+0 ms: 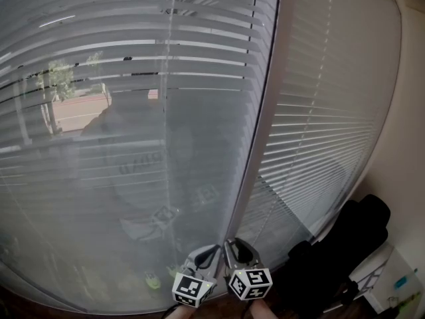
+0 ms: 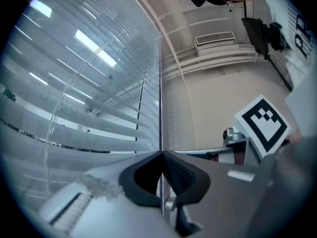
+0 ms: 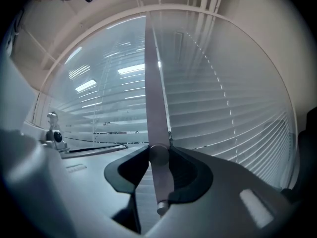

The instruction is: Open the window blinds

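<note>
Two slatted blinds cover the window. The left blind has its slats partly tilted, so a tree and a building show through. The slats of the right blind lie flat and closed. A thin tilt wand hangs between the two blinds. Both grippers sit side by side at the bottom centre and point up at the wand. My left gripper is shut, with the wand pinched at its tips. My right gripper is shut on the wand deeper between its pads.
A dark chair or bag stands low at the right, next to white items. A bare wall borders the right blind. The window frame post runs between the blinds. A ceiling vent is overhead.
</note>
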`<state>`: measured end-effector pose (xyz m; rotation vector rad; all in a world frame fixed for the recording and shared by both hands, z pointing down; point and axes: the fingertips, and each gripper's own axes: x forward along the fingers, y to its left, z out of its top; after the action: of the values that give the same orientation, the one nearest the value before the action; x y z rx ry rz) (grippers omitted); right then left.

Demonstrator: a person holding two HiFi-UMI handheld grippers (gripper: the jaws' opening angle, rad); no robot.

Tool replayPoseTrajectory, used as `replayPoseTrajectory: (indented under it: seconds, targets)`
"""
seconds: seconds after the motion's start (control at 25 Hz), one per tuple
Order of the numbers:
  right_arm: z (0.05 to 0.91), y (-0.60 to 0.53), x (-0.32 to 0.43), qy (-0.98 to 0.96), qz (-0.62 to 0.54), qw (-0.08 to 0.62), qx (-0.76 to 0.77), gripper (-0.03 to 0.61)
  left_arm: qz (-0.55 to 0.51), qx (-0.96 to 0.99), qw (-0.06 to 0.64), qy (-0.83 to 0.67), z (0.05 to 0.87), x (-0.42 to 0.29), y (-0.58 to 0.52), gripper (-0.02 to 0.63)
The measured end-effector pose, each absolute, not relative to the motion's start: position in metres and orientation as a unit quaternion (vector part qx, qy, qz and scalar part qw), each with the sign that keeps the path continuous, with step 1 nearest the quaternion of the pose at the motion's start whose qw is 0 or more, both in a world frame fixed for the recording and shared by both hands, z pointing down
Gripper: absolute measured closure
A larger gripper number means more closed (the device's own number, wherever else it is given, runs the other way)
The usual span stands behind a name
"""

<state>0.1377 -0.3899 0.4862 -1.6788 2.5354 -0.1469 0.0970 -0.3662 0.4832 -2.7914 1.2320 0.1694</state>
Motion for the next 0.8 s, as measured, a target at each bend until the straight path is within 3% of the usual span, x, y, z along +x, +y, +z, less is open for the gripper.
replayPoseTrajectory:
  seconds: [0.16,0.6,0.8]
  targets:
    - [0.486,-0.39,0.137,0.838,-0.03,0.027,-0.544,0.443,0.055,-0.913,0.039,0.403,0.48,0.097,-0.365,0.623]
    - [0.477,-0.381,0.124,0.807,0.197,-0.171,-0.53,0.428,0.053,-0.915,0.043,0.397,0.486,0.097,-0.366,0.623]
    - [0.481,-0.384,0.121,0.8,0.225,-0.197,-0.521,0.436,0.056,-0.915,0.041,0.397,0.479,0.097,-0.364,0.623]
